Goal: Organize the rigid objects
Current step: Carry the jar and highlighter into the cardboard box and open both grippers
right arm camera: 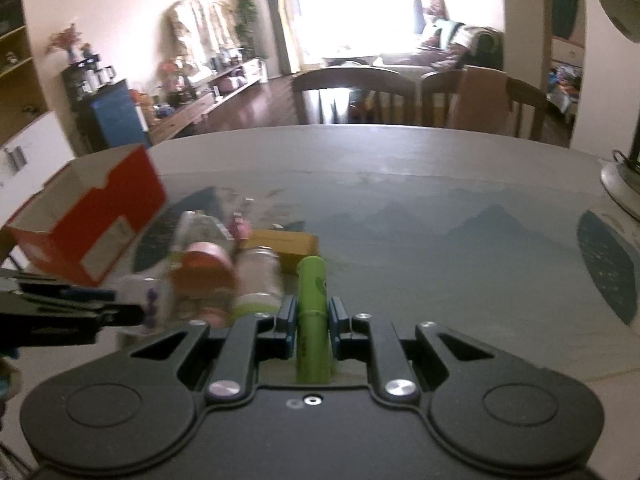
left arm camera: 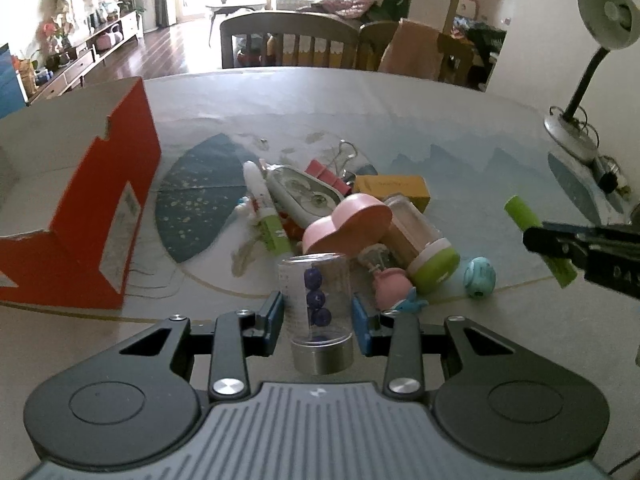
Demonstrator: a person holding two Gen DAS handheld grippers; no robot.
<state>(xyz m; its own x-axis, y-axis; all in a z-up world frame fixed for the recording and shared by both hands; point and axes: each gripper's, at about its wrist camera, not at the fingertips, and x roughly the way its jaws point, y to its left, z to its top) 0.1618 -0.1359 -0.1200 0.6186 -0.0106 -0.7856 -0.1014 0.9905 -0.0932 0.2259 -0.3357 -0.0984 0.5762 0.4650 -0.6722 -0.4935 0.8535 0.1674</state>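
My left gripper (left arm camera: pixel 318 314) is shut on a clear tube with dark blue beads and a silver cap (left arm camera: pixel 318 308), held above the table. My right gripper (right arm camera: pixel 313 316) is shut on a green tube (right arm camera: pixel 312 320), lifted off the table; in the left wrist view that green tube (left arm camera: pixel 524 216) and the right gripper (left arm camera: pixel 552 242) show at the far right. A pile of small objects lies mid-table: a pink heart-shaped box (left arm camera: pixel 348 220), a clear bottle with a green cap (left arm camera: pixel 420 244), a yellow box (left arm camera: pixel 392 188), a teal ball (left arm camera: pixel 479 277). An open orange box (left arm camera: pixel 100 216) stands left.
A desk lamp (left arm camera: pixel 588 92) stands at the table's right edge with small dark items by its base. Wooden chairs (left arm camera: pixel 288 40) line the far side. The patterned tablecloth (right arm camera: pixel 440 248) right of the pile is bare. The right wrist view is blurred on its left.
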